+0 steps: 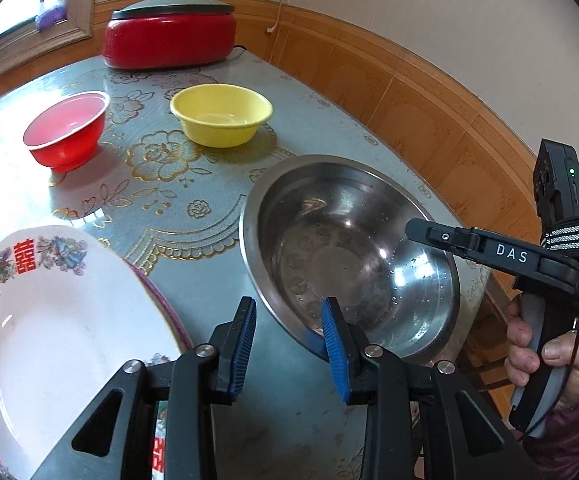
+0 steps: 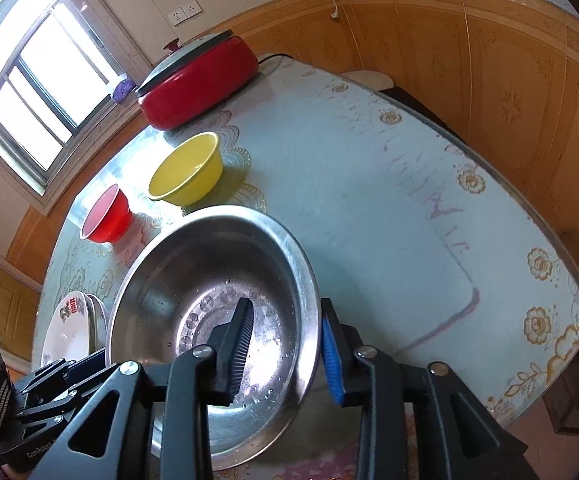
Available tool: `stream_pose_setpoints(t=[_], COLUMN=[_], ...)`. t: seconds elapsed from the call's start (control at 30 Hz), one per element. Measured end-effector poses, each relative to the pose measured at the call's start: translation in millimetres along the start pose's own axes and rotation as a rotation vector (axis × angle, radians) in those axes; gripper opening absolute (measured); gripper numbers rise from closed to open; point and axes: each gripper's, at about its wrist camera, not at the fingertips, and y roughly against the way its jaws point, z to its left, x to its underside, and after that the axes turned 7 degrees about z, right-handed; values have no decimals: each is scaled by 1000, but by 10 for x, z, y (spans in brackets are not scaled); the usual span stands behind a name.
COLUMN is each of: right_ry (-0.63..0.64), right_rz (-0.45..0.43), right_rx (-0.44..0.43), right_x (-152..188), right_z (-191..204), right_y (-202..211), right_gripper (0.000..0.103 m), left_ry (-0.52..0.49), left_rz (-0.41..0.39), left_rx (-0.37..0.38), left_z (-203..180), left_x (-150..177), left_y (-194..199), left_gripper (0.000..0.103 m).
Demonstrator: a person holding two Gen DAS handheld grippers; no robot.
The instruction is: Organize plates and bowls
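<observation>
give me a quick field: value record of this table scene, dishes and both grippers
steel bowl: large, empty, water droplets inside, nearest the grippers
yellow bowl: upright, empty, beyond the steel bowl
red bowl: upright, left of the yellow bowl
plates: white decorated plate on top of a stack, left of the steel bowl
red cooker: lidded, at the table's far end
left gripper: open, at the steel bowl's near rim
right gripper: open, fingers either side of the steel bowl's rim
table: floral cloth under glass
</observation>
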Motion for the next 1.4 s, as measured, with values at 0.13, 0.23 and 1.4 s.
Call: stream_pose_setpoints(t=[0.13,0.23,1.4], right_ry=[33,86,251], right_rz=[-18,-21,246], right_rx=[5,-12,-303], right_x=[-132,-295,-1941], right_z=[17,40,471], right_y=[66,81,-1167], right_gripper=[33,34,31], left_ry=[30,57,384], left_rz=[-23,-59,-73], left_rx=[-21,-46,-147], left_z=[54,75,525], left_x=[-28,-77,-1408], left_y=[84,151,-444], left_gripper=[35,35,33])
